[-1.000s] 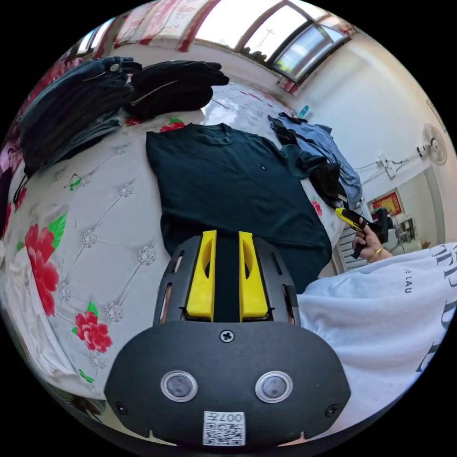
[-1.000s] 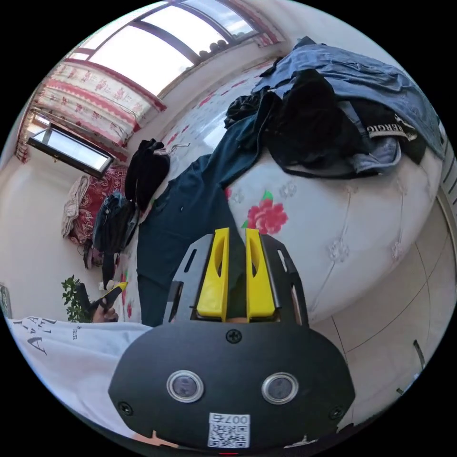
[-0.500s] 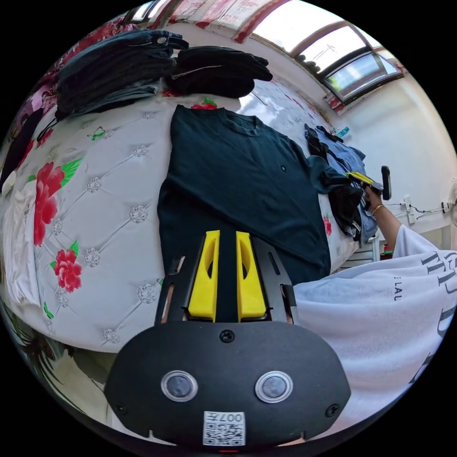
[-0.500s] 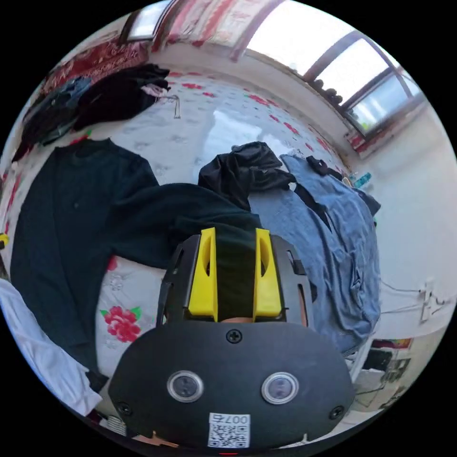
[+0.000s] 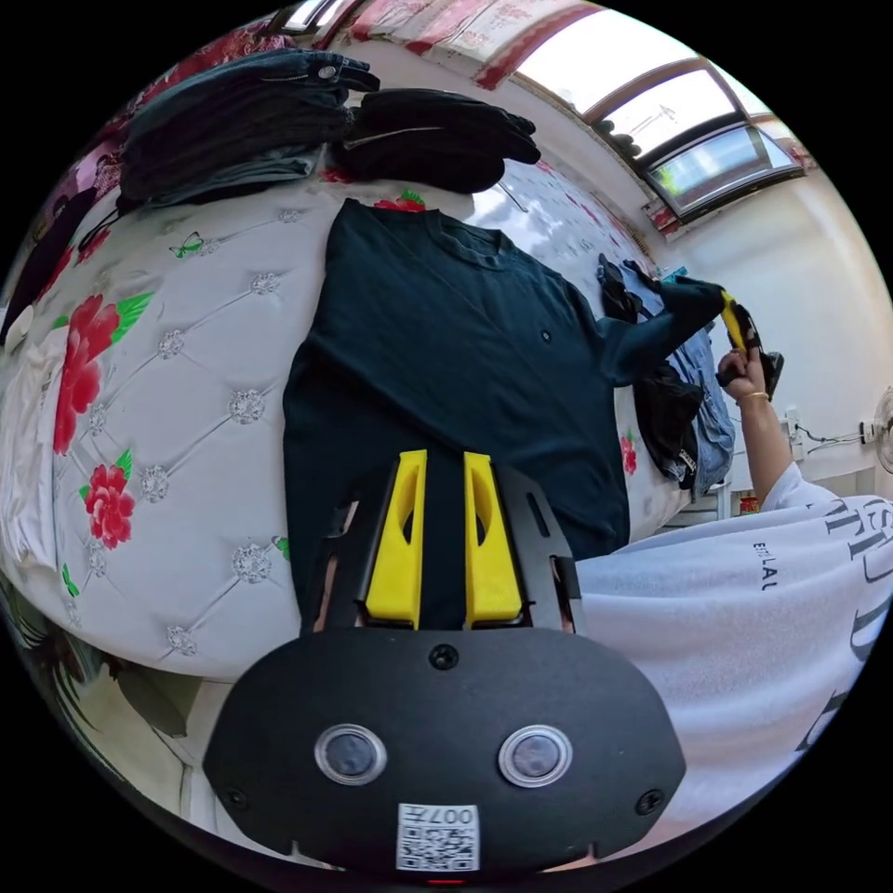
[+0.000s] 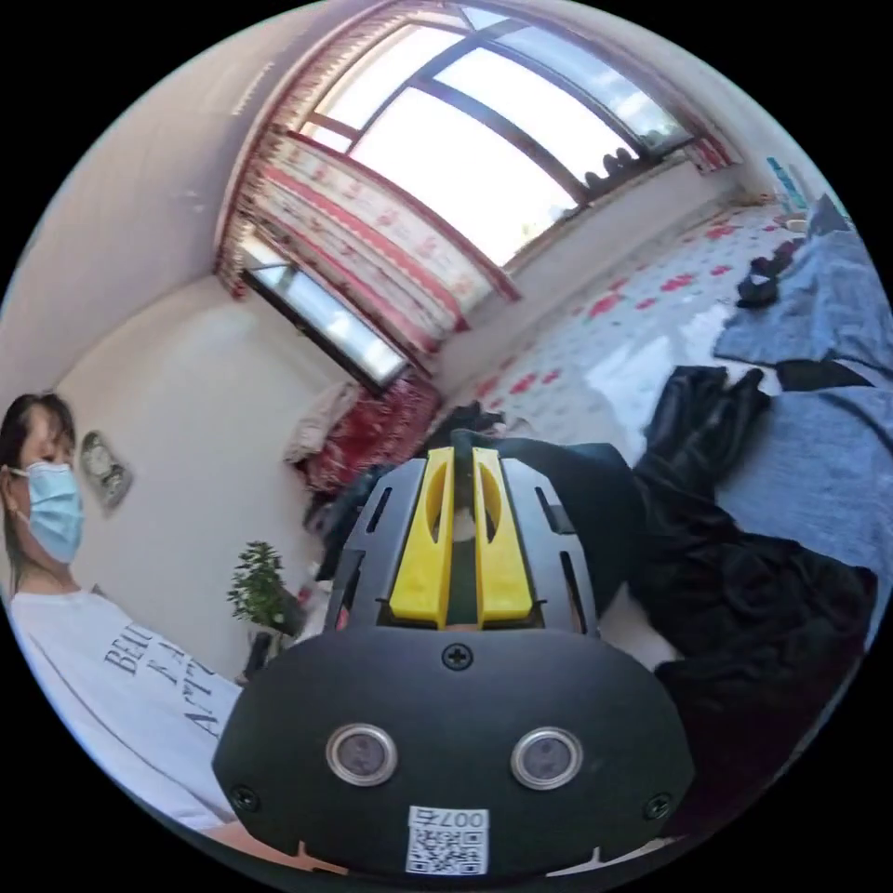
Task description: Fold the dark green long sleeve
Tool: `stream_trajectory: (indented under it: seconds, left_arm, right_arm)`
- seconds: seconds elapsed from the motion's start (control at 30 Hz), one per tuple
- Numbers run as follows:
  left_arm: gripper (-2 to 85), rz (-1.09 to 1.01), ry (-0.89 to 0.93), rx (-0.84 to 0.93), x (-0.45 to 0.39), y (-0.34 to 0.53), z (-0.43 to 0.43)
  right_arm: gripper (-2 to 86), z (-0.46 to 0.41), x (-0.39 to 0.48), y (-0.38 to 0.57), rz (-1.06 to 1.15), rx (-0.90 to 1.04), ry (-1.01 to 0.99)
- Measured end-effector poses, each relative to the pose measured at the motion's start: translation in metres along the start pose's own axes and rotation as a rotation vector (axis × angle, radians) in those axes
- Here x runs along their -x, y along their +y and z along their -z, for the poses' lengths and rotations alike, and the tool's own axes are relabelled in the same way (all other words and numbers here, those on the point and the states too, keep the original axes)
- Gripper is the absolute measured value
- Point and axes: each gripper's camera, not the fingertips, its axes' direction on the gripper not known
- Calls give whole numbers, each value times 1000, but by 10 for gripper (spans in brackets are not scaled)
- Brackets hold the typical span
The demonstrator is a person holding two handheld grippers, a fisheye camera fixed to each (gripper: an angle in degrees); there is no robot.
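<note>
1. Left gripper view: The green shirt (image 5: pixel 446 363) lies flat on the bed (image 5: pixel 177 409), neck far from the person. The left tool (image 5: pixel 443 465) sits over the shirt's near hem. Its yellow jaws are a little apart, with dark cloth behind the gap. I cannot tell if they pinch the hem or just sit above it.

2. Same view: Far off on the person's right side, the right tool (image 5: pixel 731 321) holds the end of one sleeve (image 5: pixel 665 321) up off the bed. The sleeve runs tight from the shoulder to that tool. Piles of folded clothes (image 5: pixel 307 121) sit past the neck, and loose clothes (image 5: pixel 688 409) lie under the raised sleeve.

3. Right gripper view: The right tool (image 6: pixel 462 465) has its jaws squeezed close, and green cloth (image 6: pixel 577 502) bunches around them. It looks like it pinches the sleeve end.

4. How to do it well, I think: keep a firm pinch, lift the sleeve clear of the loose clothes, and lay it straight across the chest. Keep the hem still so the shirt does not slide.
</note>
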Motion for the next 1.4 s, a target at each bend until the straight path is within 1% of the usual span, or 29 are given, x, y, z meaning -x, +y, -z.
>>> stream_trajectory:
  seconds: [0.07,0.1,0.17,0.2,0.27,0.3,0.37,0.4,0.47,0.53,0.6,0.67,0.83,0.93,1.0,1.03,1.07,1.1,1.17,1.23,1.27,1.33,1.4]
  left_arm:
    - [76,-10,36,-27,1,0,2]
    - [78,-17,59,-45,1,1,3]
    - [80,-24,88,-65,4,5,5]
    - [80,-21,101,-76,7,9,6]
    - [80,-8,111,-92,15,17,7]
    - [79,6,111,-101,22,24,8]
    - [77,33,94,-103,34,34,8]
    - [74,58,61,-99,44,42,8]
    - [79,89,52,-96,60,54,10]
    - [81,120,40,-99,73,66,13]
    - [81,135,34,-117,86,79,18]
    - [82,134,44,-139,92,84,23]
    - [88,88,101,-209,92,73,27]
    - [95,18,72,-143,79,52,7]
    - [83,-69,-37,9,65,40,-31]
    - [74,-86,-79,54,63,39,-40]
    - [55,-139,-180,6,57,42,-41]
    - [30,-186,-229,27,53,41,-42]
    - [9,-206,-225,31,52,41,-34]
    - [2,-228,-218,-23,54,46,-16]
    - [1,-237,-183,-49,57,50,-5]
    - [3,-268,-89,-94,62,59,10]
    - [25,-246,-85,-93,69,71,19]
  right_arm:
    - [21,-30,74,19,143,84,-220]
    - [21,-39,92,28,180,115,-253]
    - [26,-81,163,82,309,260,-319]
    - [28,-93,179,100,334,300,-324]
    - [36,-144,227,183,407,466,-308]
    - [38,-157,234,206,405,504,-295]
    - [50,-204,248,291,372,705,-258]
    - [53,-213,249,308,364,766,-245]
    - [58,-233,252,361,373,969,-202]
    - [57,-231,250,375,372,1031,-146]
    - [56,-219,242,377,344,1017,-105]
    - [56,-197,230,375,299,958,-25]
    - [57,-155,210,381,178,846,134]
    - [59,-132,205,388,109,779,194]
    - [60,-119,203,392,74,736,223]
    - [61,-110,202,394,49,714,236]
    - [62,-102,202,396,27,695,251]
    - [63,-98,202,396,21,687,257]
    - [65,-79,205,398,21,659,312]
    - [67,-61,205,399,21,644,374]
    - [68,-47,201,401,10,632,417]
    - [70,-24,191,404,-34,608,475]
    - [73,2,176,409,-104,581,511]
